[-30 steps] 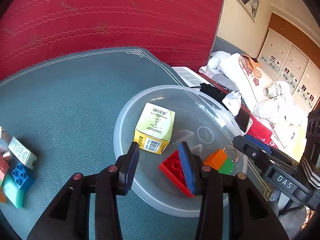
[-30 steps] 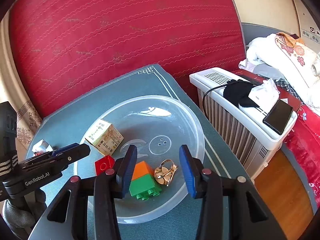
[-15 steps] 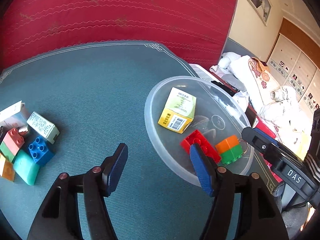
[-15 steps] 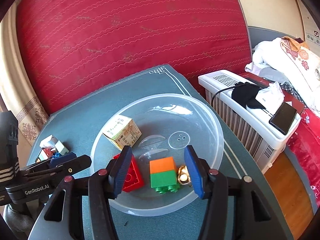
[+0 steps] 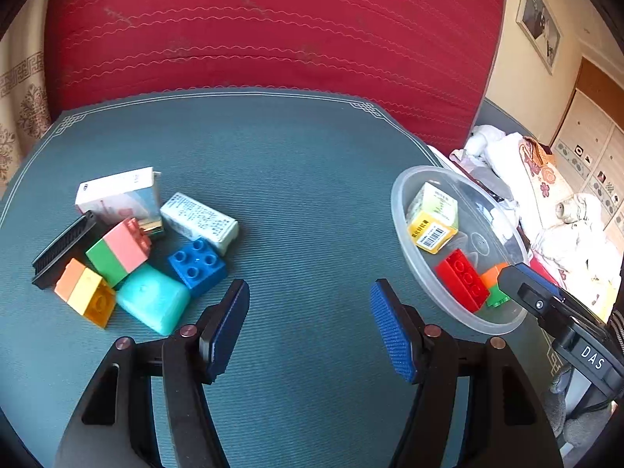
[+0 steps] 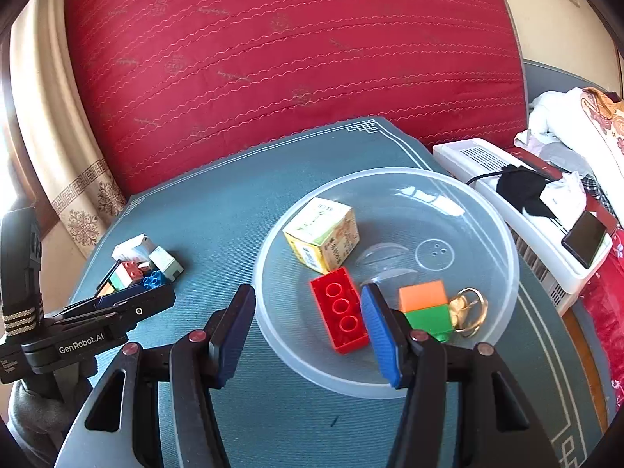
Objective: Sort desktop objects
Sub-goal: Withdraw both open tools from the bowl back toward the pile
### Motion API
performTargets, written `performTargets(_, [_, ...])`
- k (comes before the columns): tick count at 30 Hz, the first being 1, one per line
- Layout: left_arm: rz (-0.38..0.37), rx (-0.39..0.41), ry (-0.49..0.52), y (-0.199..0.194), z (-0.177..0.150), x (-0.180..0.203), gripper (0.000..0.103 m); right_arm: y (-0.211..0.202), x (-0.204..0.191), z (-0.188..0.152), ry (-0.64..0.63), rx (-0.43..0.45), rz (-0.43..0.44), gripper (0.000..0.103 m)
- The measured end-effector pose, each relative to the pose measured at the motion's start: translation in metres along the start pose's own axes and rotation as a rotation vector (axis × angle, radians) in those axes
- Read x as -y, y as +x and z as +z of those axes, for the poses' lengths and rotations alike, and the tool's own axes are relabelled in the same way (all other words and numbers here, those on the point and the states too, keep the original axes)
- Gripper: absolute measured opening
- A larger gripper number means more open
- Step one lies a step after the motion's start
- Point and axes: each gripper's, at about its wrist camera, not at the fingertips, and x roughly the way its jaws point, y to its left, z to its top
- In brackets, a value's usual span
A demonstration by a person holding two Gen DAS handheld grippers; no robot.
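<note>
We see the left gripper (image 5: 310, 323) with jaws wide and empty over bare green mat (image 5: 304, 179). The right gripper (image 6: 308, 327) gapes, holding nothing, its jaws straddling the near rim of the clear bowl (image 6: 390, 183), where the red brick (image 6: 341, 314) lies. 8 unsorted pieces cluster far left, including a blue brick (image 5: 197, 267).

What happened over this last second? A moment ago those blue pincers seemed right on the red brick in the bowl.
The left gripper let go of the red brick, opened, and swung away from the clear bowl toward the pile with the blue brick. The right gripper opened too and drew back, with nothing gripped. The yellow box, orange-green block and gold ring stayed in the bowl.
</note>
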Motion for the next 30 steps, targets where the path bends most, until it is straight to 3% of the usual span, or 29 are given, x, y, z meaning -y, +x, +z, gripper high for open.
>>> performTargets(20, [0.152,0.048,-0.173,-0.036,-0.019,-0.134,0.074,0.028,-0.078,-0.018,-0.083,-0.092,0.084,0.061])
performTargets(30, [0.187,0.029,-0.128,-0.02,-0.016,-0.141,0.074,0.04,-0.096,-0.025,-0.109,-0.132,0.103,0.061])
